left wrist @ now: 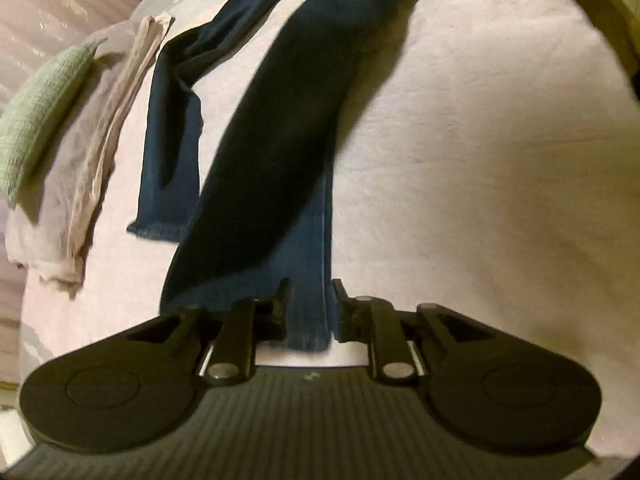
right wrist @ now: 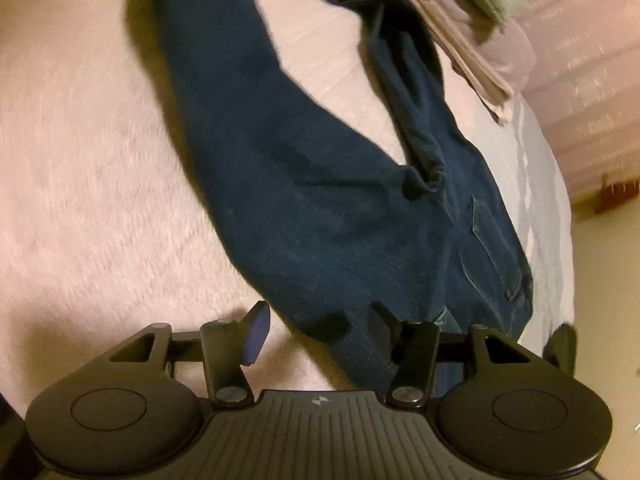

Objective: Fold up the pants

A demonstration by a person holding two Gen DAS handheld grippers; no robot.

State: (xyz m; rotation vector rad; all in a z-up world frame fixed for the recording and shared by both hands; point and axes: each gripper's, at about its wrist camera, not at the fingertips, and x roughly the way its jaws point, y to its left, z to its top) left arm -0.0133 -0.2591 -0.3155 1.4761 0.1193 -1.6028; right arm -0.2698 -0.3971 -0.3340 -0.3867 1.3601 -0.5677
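A: Where are the jeans (left wrist: pixel 256 168) seen?

B: They are spread on a pale pink bed (left wrist: pixel 460 160), unfolded. In the left wrist view one leg is stretched from the top of the frame down to the left gripper (left wrist: pixel 310 292); the other leg is bent off to the left, and its hem (left wrist: pixel 158 232) is laid flat on the cover.

A: How is the left gripper described?

B: Its jaws are set a little apart, and the hem end of the long leg is found between them. Whether the cloth is pressed by the pads cannot be told; a narrow gap is seen on each side of it.

A: And the right gripper (right wrist: pixel 318 312)?

B: It is released. Its jaws are spread wide over the waist end of the jeans. The blue pad (right wrist: pixel 256 332) of the left finger is seen clear of the denim, over the bed; the other finger is laid against the cloth. A back pocket (right wrist: pixel 496 248) is seen just to the right.

A: What else is shown?

B: A pile of folded clothes (left wrist: pixel 80 152) is kept beside the jeans at the bed's edge, with a green knit piece (left wrist: pixel 40 108) on top. The views are blurred.
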